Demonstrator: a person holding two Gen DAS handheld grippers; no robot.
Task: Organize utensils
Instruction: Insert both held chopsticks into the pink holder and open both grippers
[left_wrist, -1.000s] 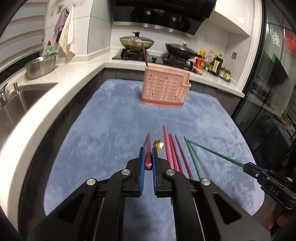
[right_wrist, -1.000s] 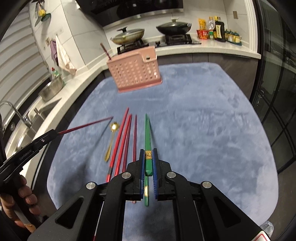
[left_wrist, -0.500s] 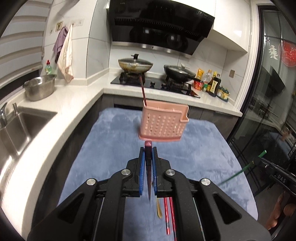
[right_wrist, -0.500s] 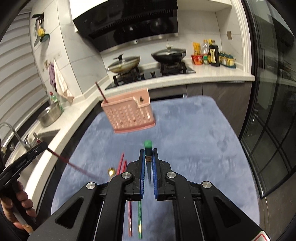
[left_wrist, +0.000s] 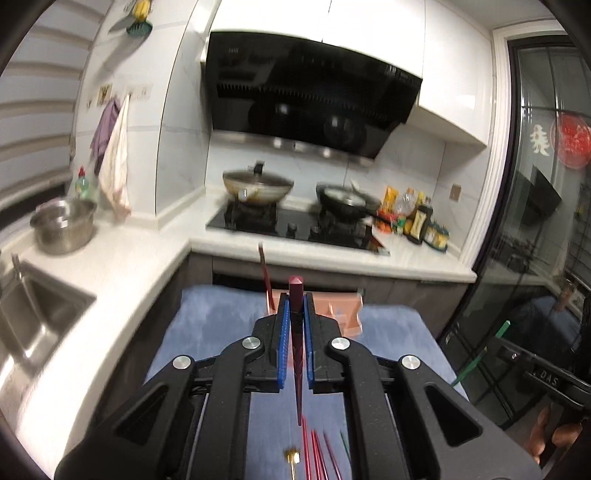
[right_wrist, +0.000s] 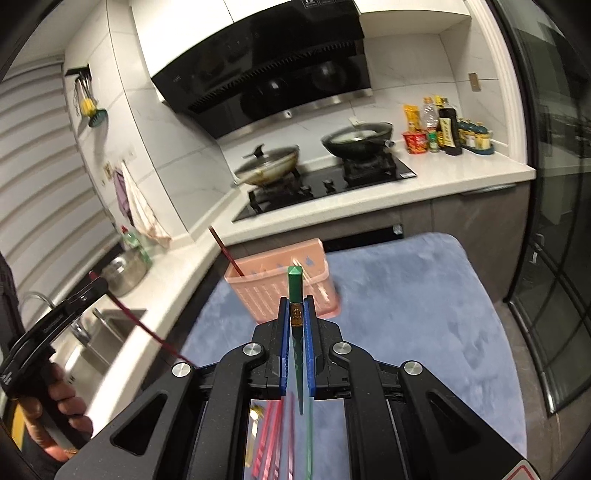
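The left gripper (left_wrist: 294, 317), at the centre of its frame, is clamped narrow on a dark red tapered chopstick (left_wrist: 295, 295) standing upright, thick end up, thin tip hanging below the blue pads; the right gripper (right_wrist: 296, 325) is likewise closed on a green tapered chopstick (right_wrist: 294, 284), also upright. Beyond each, mid-frame, stands the pink perforated plastic utensil basket (right_wrist: 258, 291) on the blue-grey plush mat (right_wrist: 406, 295), with one red chopstick (right_wrist: 225, 251) already leaning out of its left end. The remaining red chopsticks (left_wrist: 314, 454) and a gold spoon (left_wrist: 291, 456) lie on the mat at the bottom of the left view.

Risks, as I judge them: each stick is pinched at one narrow spot, so it may pivot or slip; the two long tips could cross or knock each other if both approach together; a tip may catch the basket rim or the leaning chopstick and tip the light basket.
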